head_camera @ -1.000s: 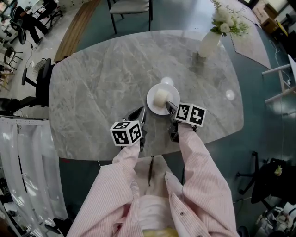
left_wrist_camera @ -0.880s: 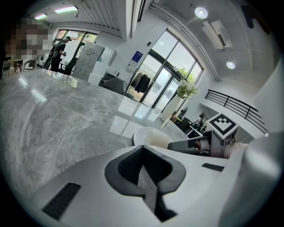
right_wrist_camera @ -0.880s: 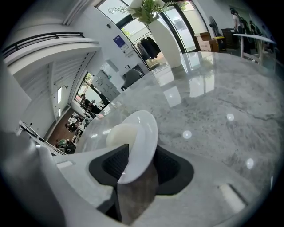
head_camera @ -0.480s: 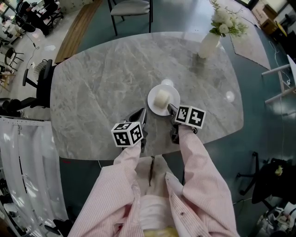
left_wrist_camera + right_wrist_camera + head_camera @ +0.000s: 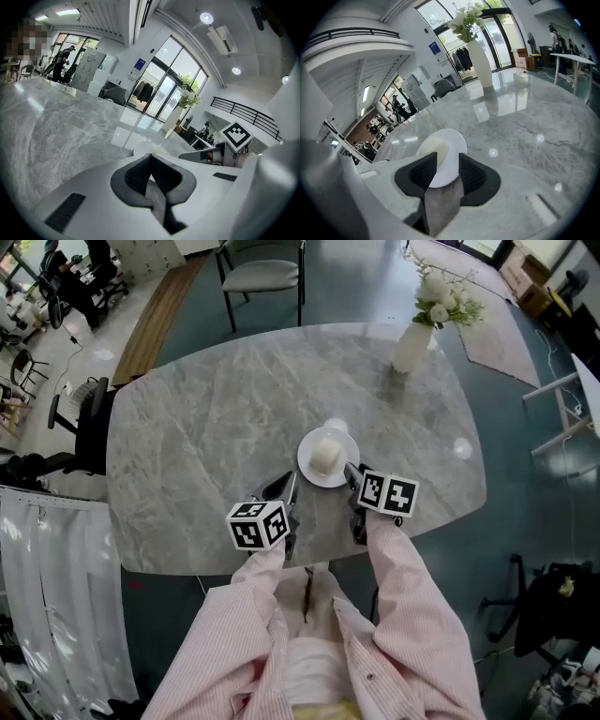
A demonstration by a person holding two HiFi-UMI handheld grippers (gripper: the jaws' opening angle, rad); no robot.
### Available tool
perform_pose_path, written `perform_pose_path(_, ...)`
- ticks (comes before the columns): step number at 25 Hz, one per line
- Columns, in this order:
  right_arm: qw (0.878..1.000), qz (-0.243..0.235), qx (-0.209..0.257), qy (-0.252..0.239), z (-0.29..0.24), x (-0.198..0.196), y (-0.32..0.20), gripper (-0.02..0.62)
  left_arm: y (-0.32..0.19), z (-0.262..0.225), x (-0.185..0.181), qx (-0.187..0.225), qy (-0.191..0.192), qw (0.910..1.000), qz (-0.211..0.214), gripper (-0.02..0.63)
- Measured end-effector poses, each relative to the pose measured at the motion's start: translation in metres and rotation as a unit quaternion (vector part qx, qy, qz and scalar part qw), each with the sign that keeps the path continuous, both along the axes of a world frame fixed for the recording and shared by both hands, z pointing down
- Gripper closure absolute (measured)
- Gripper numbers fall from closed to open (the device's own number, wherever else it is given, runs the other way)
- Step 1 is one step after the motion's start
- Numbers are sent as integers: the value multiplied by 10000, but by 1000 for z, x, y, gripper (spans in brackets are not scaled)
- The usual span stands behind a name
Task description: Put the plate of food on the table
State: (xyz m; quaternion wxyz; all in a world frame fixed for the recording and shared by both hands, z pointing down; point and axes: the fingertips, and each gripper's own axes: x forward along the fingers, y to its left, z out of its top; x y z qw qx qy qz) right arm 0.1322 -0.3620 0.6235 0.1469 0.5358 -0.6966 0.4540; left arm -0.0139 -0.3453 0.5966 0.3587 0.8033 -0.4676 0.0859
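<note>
One wide grey marble tabletop (image 5: 187, 446) fills most of the head view, with a chair (image 5: 262, 276) pushed in at its far side. A white vase (image 5: 411, 345) of flowers stands toward the far right edge, clear of the work going on nearer the person.

The plate (image 5: 309, 471) lies flat on the tabletop, near the middle and toward the person's side, well apart from the vase. It looks set down already, so the task seems at or close to its end. On it sits the food (image 5: 325, 457), a pale rounded lump about central, which I'd judge helps the plate stay level when carried.

The right claw (image 5: 353, 472) lies low at the plate's near right rim. In the right gripper view its jaws are spread wide and are closing at this moment, with the rim showing between them. The pads do not visibly press on it. A low, level reach suits a flat plate, because the rim is the only part a claw can take without touching the food.

The left claw (image 5: 288, 489) rests just left of the plate, not touching it. Its jaws are pressed together on nothing. It is probably parked there because one claw is enough for a small plate.
</note>
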Motion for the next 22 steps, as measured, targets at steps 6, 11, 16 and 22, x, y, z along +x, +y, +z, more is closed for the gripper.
perform_pose_path(6,9983,-431,394,-56,-27,-11,7,521,8,-30,3,412,-33,9989,238,609)
perform_pose_path(11,9927,-751,939,-129,-56,-20,14,589,18,-55,0,802,-82,9962,316,609)
perform_pose_path(16,9852,-883,1425,-354,-83,-20,22,589,20,-81,-5,1214,-162,9917,398,609)
perform_pose_path(22,9721,-897,2048,-706,-117,-19,35,591,25,-112,-14,1692,-249,9844,405,609)
